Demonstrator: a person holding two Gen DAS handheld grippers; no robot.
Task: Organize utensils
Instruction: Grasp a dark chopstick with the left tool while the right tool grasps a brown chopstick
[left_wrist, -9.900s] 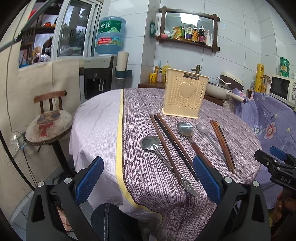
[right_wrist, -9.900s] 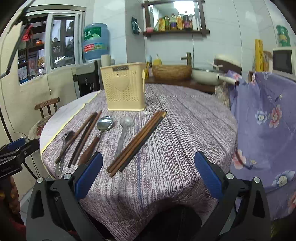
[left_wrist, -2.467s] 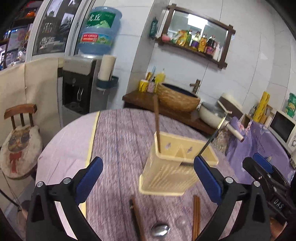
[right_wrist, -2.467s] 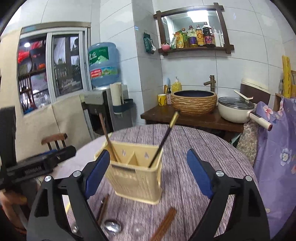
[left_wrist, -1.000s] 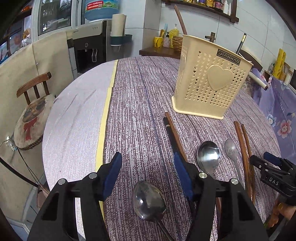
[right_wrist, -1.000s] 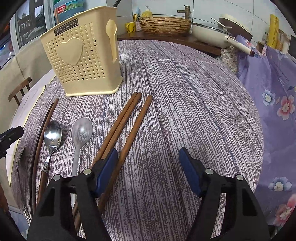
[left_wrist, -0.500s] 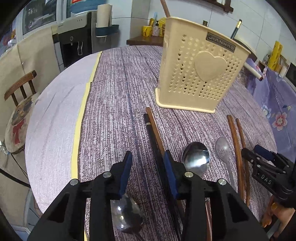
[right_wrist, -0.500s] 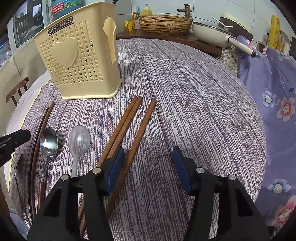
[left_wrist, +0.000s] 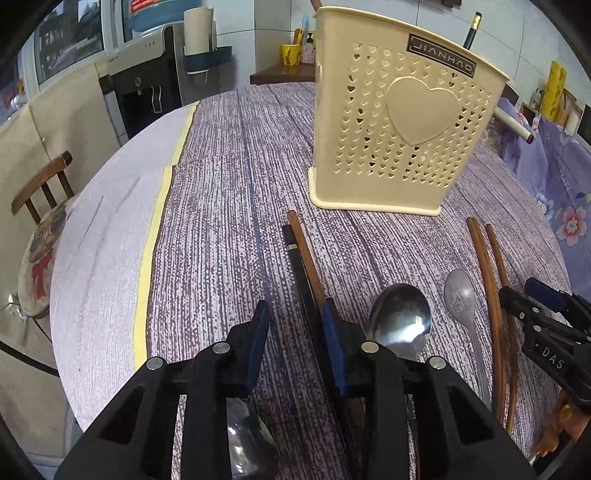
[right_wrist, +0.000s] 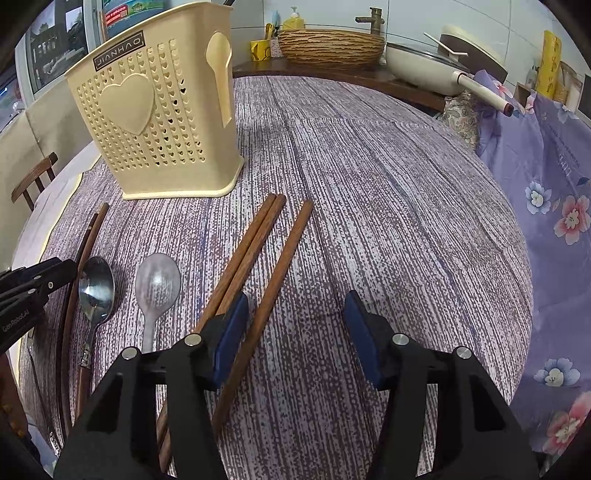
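Left jaws narrowly parted beside dark chopsticks (left_wrist: 301, 273), right jaws wide over brown chopstick (right_wrist: 280, 269)

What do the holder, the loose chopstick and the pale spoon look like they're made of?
Holder: likely matte cream plastic, moulded heart perforations.
Loose chopstick: apparently reddish-brown wood, dull finish.
Pale spoon: frosted grey, no mirror glare; plastic or brushed metal, unclear.

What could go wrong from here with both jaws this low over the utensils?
1. The right gripper straddles a single brown chopstick, but its left pad sits against the adjacent pair; closing may drag or scatter those.
2. The left gripper has its right pad against the dark chopstick, with nothing between the jaws; it may nudge rather than grasp.
3. The holder is light-looking; a tilted insertion could tip it.
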